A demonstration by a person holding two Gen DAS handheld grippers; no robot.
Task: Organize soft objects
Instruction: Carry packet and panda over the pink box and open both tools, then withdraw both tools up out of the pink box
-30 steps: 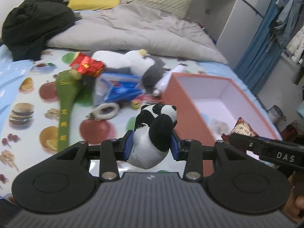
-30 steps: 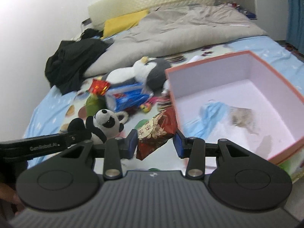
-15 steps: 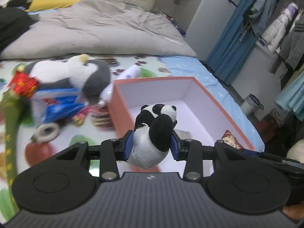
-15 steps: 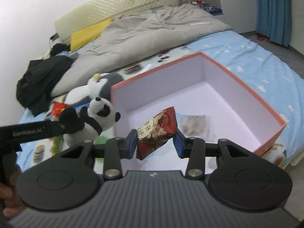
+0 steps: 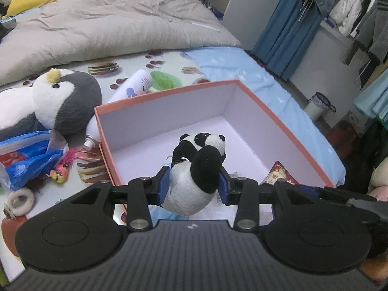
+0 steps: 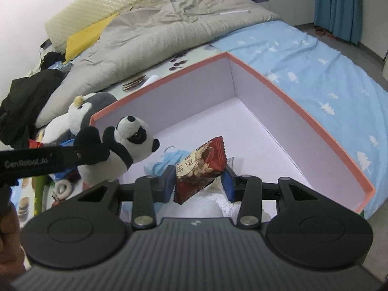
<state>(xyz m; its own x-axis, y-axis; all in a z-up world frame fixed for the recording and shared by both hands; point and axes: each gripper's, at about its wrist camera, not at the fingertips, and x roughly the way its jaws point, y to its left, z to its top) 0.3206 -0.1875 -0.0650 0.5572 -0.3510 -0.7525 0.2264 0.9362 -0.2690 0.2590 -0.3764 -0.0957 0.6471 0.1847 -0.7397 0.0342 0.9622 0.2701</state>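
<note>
My left gripper (image 5: 194, 186) is shut on a small panda plush (image 5: 196, 169) and holds it above the near part of the orange box (image 5: 165, 92) with a white inside. The panda also shows in the right wrist view (image 6: 123, 145). My right gripper (image 6: 198, 181) is shut on a red snack packet (image 6: 198, 167), also held over the box (image 6: 303, 111). The packet's tip shows in the left wrist view (image 5: 276, 175). A blue face mask (image 6: 169, 160) and white paper (image 6: 208, 203) lie in the box.
A penguin plush (image 5: 55, 101), a white tube (image 5: 135, 87), a blue plastic bag (image 5: 26, 162), a white ring (image 5: 19, 198) and small toys lie left of the box on the bed. A grey quilt (image 5: 109, 24) lies behind. Black clothes (image 6: 26, 101) lie at the far left.
Both grippers have moved right from the toy pile to above the box, carrying the panda and the packet. The box now fills the middle of both views.
</note>
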